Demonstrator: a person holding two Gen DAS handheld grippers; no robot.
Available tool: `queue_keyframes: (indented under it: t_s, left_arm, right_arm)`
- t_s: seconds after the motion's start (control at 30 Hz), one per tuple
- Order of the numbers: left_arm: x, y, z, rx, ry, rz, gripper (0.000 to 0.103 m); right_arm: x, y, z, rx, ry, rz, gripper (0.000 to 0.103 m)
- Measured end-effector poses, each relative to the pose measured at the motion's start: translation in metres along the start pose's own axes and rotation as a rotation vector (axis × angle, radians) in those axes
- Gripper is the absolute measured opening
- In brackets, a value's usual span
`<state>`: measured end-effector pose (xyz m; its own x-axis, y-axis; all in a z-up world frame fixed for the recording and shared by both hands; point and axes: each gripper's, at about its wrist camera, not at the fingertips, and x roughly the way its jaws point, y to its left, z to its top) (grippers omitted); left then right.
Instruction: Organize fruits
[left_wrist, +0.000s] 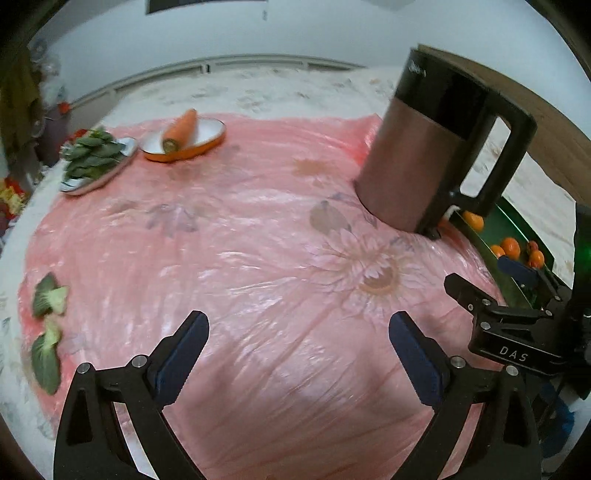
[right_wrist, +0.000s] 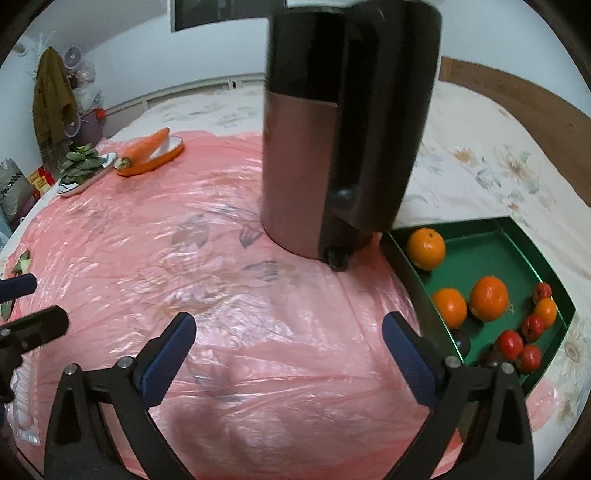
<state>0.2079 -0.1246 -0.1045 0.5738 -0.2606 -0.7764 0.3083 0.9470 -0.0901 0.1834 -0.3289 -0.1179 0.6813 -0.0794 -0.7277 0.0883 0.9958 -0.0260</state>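
3 oranges (right_wrist: 488, 298) in green tray (right_wrist: 480, 224), w/ small fruits.

My left gripper (left_wrist: 297, 354): black angular frame, silver screw heads, dark blue ribbed fingers (left_wrist: 184, 360). My right gripper (right_wrist: 288, 354): same black frame, silver screws, blue pads; white "DAS" lettering on its side.

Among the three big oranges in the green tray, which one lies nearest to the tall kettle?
The orange in the green tray's far corner, alone beside the kettle; the other two sit together nearer the camera.
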Motion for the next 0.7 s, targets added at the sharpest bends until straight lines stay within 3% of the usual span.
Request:
queue_keyframes:
  t_s: [0.23, 0.53, 0.7]
  left_arm:
    - [-0.055, 0.012, -0.022, -0.048, -0.137, 0.1, 0.096]
    - [-0.131, 0.015, -0.044, -0.077, -0.204, 0.226, 0.097]
    - [-0.157, 0.019, -0.054, -0.093, -0.225, 0.244, 0.097]
  right_arm:
    - [-0.03, 0.011, -0.009, -0.022, -0.103, 0.027, 0.103]
    - [-0.102, 0.02, -0.009, -0.018, -0.147, 0.082, 0.103]
    - [-0.137, 0.019, -0.007, -0.007, -0.185, 0.088, 0.103]
